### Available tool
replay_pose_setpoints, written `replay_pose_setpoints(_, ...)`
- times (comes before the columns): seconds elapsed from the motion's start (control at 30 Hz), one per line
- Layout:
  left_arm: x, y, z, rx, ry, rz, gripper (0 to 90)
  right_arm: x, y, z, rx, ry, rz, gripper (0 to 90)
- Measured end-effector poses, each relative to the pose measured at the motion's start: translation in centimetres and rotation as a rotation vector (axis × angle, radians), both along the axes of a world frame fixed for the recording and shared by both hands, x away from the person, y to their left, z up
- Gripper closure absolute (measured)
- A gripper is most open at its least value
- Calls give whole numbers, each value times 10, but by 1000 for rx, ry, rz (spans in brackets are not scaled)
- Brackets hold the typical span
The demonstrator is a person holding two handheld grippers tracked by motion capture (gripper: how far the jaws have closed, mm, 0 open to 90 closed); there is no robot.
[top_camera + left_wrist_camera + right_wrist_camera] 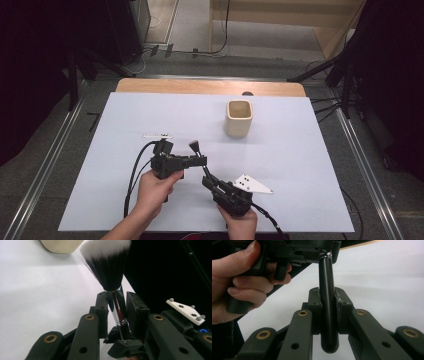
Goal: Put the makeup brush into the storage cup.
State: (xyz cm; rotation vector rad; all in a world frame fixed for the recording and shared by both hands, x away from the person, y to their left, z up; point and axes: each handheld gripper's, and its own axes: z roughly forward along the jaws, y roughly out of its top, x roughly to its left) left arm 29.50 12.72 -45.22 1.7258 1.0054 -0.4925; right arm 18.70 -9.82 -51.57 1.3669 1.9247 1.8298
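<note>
A makeup brush (110,267) with black, white-tipped bristles and a chrome ferrule sits between both grippers above the white table top. My left gripper (117,305) is shut on the ferrule just below the bristles; in the high view it (200,160) lies level, jaws pointing right, with the brush head (195,146) sticking out beyond it. My right gripper (327,302) is shut on the brush's black handle (327,285), and in the high view it (206,179) reaches up from the lower right. A cream cup (238,118) stands open farther back.
A thin white strip (157,135) lies on the table (300,150) just beyond the left gripper. The person's hand (239,282) wraps the left gripper's grip. Beyond the table's far edge are dark stands and cables on the floor.
</note>
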Motion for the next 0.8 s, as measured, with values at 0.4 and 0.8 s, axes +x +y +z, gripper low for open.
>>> replay_pose_setpoints(0.4, 1, 5, 0, -37, 26, -10, 780, 4, 0, 3, -97, -23, -4, 436)
replay_pose_setpoints(0.8, 1, 7, 5, 37, -27, -18, 780, 18, 6, 20, -178, 14, 89, 275)
